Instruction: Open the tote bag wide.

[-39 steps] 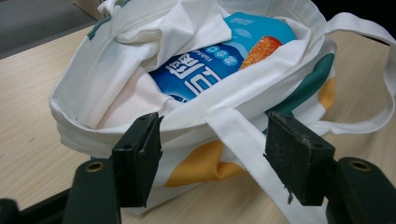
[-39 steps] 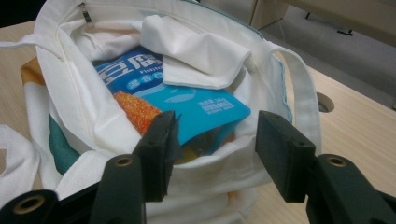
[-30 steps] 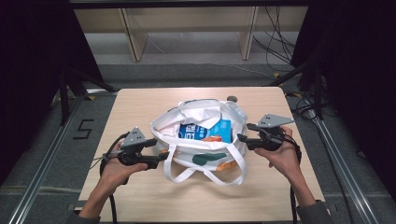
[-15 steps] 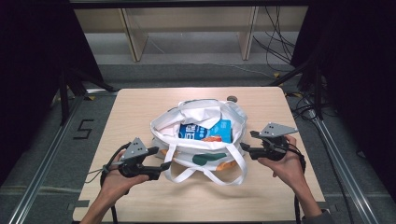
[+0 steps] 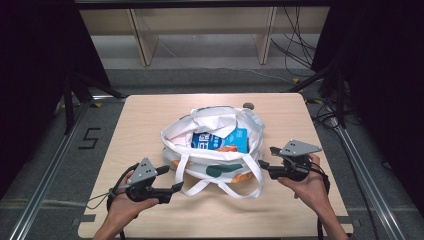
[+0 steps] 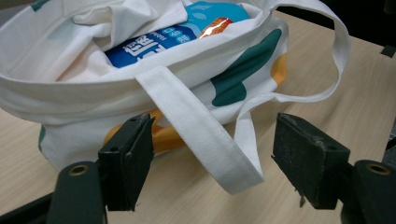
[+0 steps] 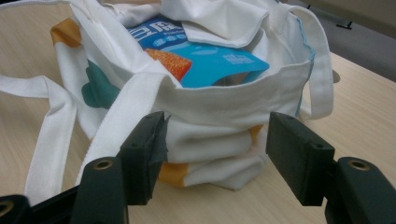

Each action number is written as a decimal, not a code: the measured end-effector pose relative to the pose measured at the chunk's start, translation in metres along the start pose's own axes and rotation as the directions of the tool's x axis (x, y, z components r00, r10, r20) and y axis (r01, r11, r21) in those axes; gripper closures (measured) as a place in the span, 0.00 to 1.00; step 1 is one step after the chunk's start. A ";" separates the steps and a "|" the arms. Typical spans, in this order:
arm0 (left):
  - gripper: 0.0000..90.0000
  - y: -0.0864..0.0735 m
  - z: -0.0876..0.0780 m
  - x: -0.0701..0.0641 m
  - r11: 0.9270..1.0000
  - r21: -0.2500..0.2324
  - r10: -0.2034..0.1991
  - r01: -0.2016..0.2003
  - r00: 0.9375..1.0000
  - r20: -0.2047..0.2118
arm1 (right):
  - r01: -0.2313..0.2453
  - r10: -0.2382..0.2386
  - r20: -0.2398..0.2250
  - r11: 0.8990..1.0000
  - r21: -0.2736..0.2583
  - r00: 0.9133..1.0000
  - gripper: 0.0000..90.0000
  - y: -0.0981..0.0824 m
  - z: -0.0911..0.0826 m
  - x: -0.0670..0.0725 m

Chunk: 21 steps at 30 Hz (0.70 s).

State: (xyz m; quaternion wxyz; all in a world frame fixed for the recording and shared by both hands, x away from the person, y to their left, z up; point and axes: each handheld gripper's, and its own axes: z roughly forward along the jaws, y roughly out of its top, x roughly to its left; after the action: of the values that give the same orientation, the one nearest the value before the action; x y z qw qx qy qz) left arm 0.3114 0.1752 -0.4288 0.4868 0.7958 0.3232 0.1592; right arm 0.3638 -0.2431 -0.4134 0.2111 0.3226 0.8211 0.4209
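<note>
Two grippers flank a white tote bag (image 5: 212, 150) on a pale wooden table (image 5: 145, 120), and the table is the largest thing here, set on a grey floor with a metal rail (image 5: 45, 175) running along each side. The bag sits near the table's middle, slumped but mouth up, with green and orange shapes printed on its near face. Its two long handles (image 5: 220, 187) spill forward onto the tabletop toward the person. Inside the open mouth lies a blue packet (image 5: 220, 140) with white lettering and an orange patch, partly covered by a fold of the bag's cloth.

From the high view, the left gripper (image 5: 172, 178) lies low at the bag's near left corner, held in the person's left hand (image 5: 122, 210); the right gripper (image 5: 265, 156) is just beside the bag's right side, held in the right hand (image 5: 307, 182). Both point inward at the bag.

In the left gripper view the jaws stand wide apart and released, with a loop of handle strap (image 6: 205, 135) lying on the table between them, neither pad pressing on it. In the right gripper view the jaws have just been opening and stand released too; the bag's folded side wall (image 7: 219, 140) is between and beyond them, with no pad visibly pressing on the cloth.
</note>
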 end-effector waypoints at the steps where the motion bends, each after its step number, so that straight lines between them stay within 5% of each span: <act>1: 0.31 -0.002 0.000 -0.001 1.000 0.000 0.000 0.000 1.000 -0.003 | -0.013 0.013 0.002 1.000 0.000 1.000 0.43 -0.002 0.000 0.002; 2: 0.31 -0.004 -0.001 0.000 1.000 -0.002 0.028 -0.028 1.000 -0.004 | 0.008 -0.008 0.002 1.000 -0.003 1.000 0.43 -0.003 0.000 0.000; 6: 0.31 -0.014 -0.001 -0.005 1.000 -0.009 -0.012 0.012 1.000 0.011 | -0.010 0.010 0.019 1.000 -0.001 1.000 0.41 -0.009 -0.003 0.000; 13: 0.28 -0.026 0.000 -0.007 1.000 0.009 0.017 -0.017 1.000 0.026 | -0.038 0.038 0.027 0.999 0.004 0.999 0.39 -0.023 -0.006 0.004; 14: 0.28 -0.028 -0.001 -0.010 1.000 0.014 -0.008 0.008 1.000 0.022 | -0.059 0.059 0.030 0.998 0.012 0.998 0.39 -0.026 -0.007 0.006; 15: 0.28 -0.029 -0.001 -0.011 1.000 0.012 -0.012 0.012 1.000 0.028 | -0.028 0.028 0.036 1.000 0.000 0.999 0.39 -0.028 -0.007 0.003; 16: 0.28 -0.030 -0.002 -0.010 1.000 0.012 0.015 -0.015 0.999 0.028 | -0.080 0.079 0.028 0.997 0.020 0.996 0.39 -0.030 -0.008 0.007; 17: 0.28 -0.032 -0.003 -0.012 1.000 0.009 -0.017 0.016 0.999 0.038 | -0.071 0.070 0.031 0.997 0.024 0.997 0.39 -0.032 -0.009 0.006; 19: 0.27 -0.034 -0.004 -0.012 1.000 0.015 0.010 -0.011 0.999 0.039 | -0.063 0.062 0.034 0.998 0.020 0.997 0.39 -0.036 -0.010 0.004; 21: 0.27 -0.038 -0.005 -0.015 1.000 0.018 -0.019 0.019 0.999 0.038 | -0.060 0.059 0.039 0.998 0.017 0.998 0.39 -0.041 -0.011 0.004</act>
State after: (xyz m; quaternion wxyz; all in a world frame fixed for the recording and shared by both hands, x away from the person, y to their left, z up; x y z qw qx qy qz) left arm 0.2840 0.1811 -0.4583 0.4873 0.7998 0.3228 0.1366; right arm 0.3397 -0.2643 -0.4409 0.2112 0.3566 0.8107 0.4134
